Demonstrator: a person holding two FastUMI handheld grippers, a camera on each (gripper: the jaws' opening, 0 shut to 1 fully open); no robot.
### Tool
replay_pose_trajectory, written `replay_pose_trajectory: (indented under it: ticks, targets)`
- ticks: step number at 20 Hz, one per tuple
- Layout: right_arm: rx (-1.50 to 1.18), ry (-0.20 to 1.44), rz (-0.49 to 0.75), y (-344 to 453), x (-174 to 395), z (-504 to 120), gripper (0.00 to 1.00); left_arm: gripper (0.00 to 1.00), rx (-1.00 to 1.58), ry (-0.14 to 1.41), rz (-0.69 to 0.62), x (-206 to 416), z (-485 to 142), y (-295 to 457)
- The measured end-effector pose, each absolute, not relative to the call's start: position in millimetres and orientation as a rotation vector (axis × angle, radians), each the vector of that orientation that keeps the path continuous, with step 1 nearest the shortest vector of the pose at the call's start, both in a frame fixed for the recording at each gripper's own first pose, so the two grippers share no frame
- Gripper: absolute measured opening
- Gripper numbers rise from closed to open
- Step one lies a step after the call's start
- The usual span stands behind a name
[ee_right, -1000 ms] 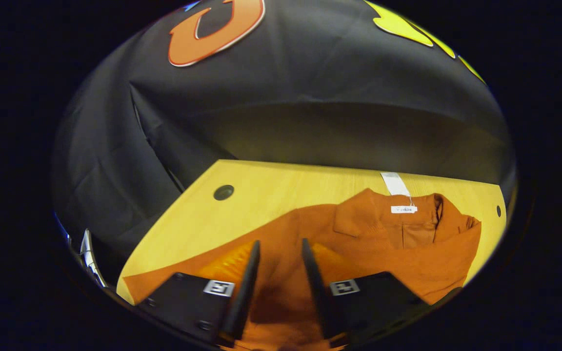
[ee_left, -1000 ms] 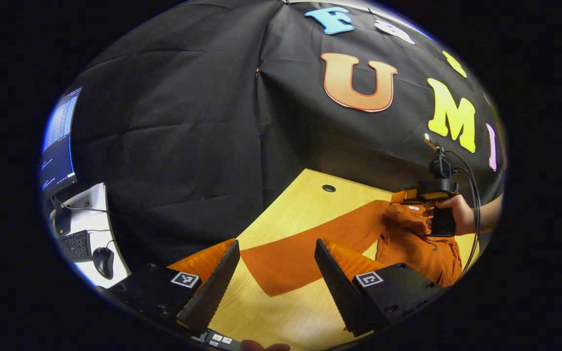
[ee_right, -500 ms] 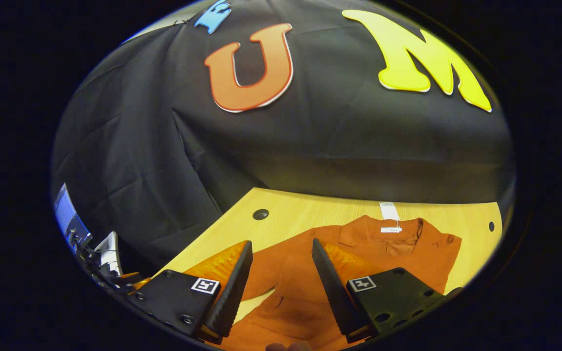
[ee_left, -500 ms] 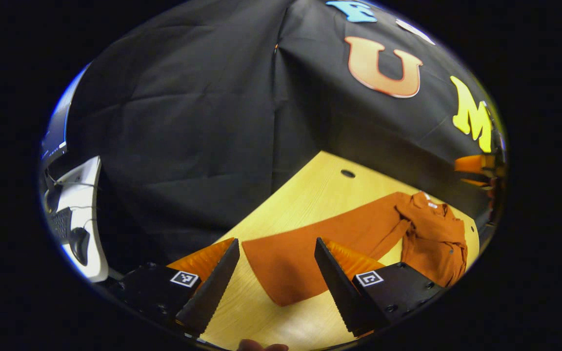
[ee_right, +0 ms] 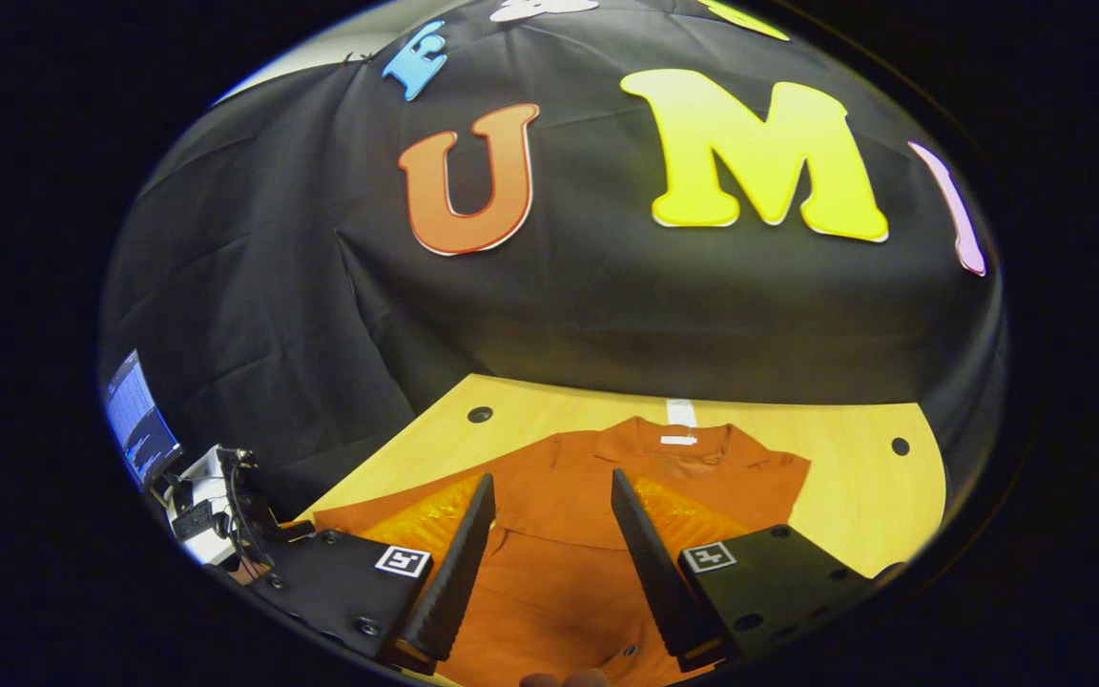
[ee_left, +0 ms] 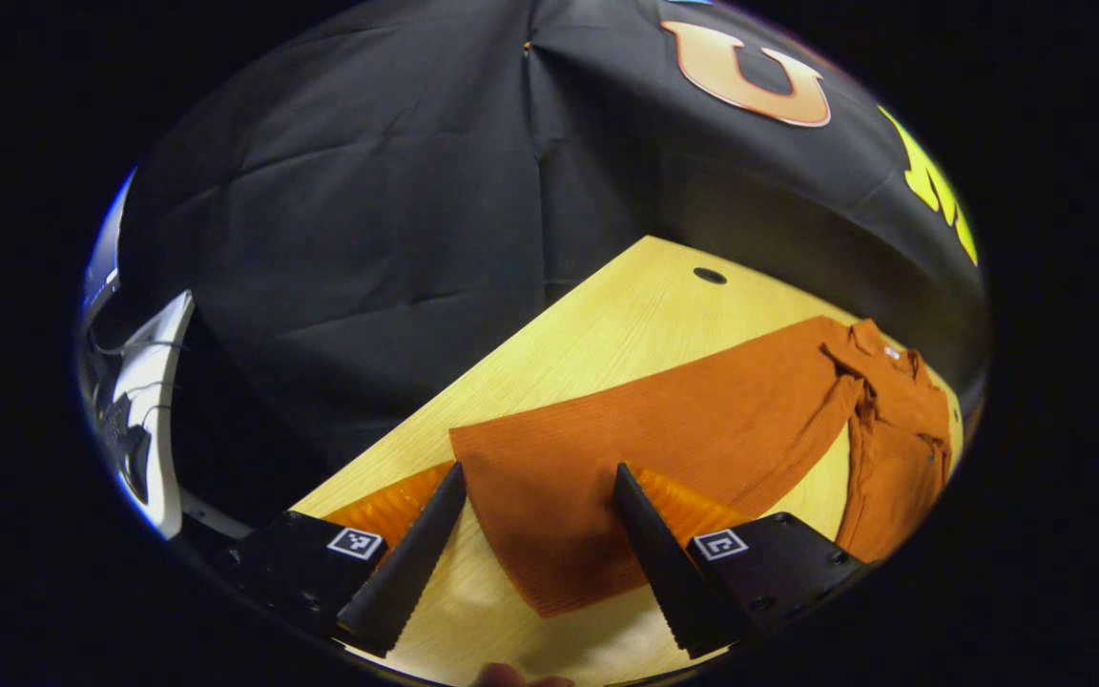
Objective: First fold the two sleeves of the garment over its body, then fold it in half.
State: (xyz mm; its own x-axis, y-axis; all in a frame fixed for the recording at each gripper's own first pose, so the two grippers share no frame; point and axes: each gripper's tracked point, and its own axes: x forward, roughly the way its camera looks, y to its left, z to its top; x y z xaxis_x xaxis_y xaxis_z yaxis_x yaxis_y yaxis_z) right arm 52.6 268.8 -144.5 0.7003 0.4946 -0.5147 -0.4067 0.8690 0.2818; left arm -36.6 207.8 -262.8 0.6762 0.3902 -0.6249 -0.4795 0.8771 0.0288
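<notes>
The orange garment (ee_right: 607,477) lies flat on the light wooden bench (ee_left: 626,324), collar toward the black cloth wall, with a white tag (ee_right: 679,420) at its neckline. In your left gripper view one long sleeve (ee_left: 645,448) stretches out straight across the bench from the shoulder toward you, its cuff end lying between your left claw's (ee_left: 530,553) fingers (ee_left: 411,563), while the garment's body sits bunched near the far right edge of the bench. That left claw is spread wide with nothing pinched; whether its tips touch the cloth cannot be told. In your right gripper view the shirt's body lies below your right claw (ee_right: 549,563), which is also spread apart and grips nothing, its fingers (ee_right: 650,563) framing the chest of the garment. Two round cable holes (ee_right: 480,414) mark the bench near the wall, one at each far corner. Farther out at the left of your right gripper view you can see a lit monitor (ee_right: 137,420) and some pale equipment with cables (ee_right: 211,506) beside the bench.
</notes>
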Motion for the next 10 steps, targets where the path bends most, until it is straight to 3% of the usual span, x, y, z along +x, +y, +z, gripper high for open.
replay_pose_trajectory:
  ticks: [2,3,6,7,8,10]
  targets:
    - [0.182,0.608,0.469,252,53,-135,0.76,1.00,-0.176,0.648,0.533,-37,-263,209]
    - [0.186,0.603,0.455,243,54,-130,0.80,0.94,-0.182,0.650,0.546,-41,-266,210]
    - [0.160,0.566,0.439,212,53,-108,0.80,0.30,-0.189,0.624,0.537,-33,-261,205]
    - [0.151,0.551,0.432,203,51,-100,0.75,0.08,-0.191,0.622,0.544,-31,-261,206]
    - [0.153,0.538,0.424,194,49,-93,0.80,0.06,-0.199,0.621,0.553,-31,-260,207]
    - [0.171,0.519,0.406,178,46,-85,0.80,0.03,-0.281,0.619,0.536,-26,-254,199]
